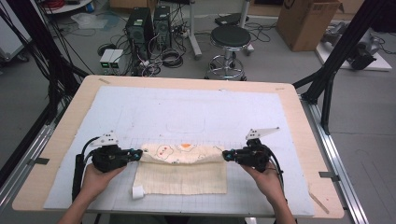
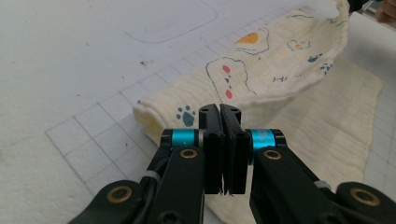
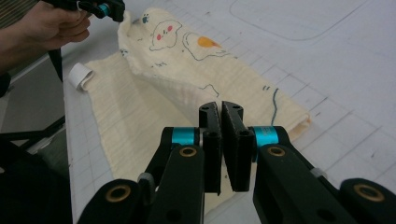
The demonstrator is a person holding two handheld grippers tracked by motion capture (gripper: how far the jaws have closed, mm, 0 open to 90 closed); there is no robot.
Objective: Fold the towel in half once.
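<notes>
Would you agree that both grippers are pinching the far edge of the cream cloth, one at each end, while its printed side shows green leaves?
Not quite: the print is not leaves. The left gripper view shows paw prints, a pink-dotted outline and an orange-centred fried-egg shape on the cream cloth. The rest holds: the left gripper and right gripper each pinch one end of its far edge.
</notes>
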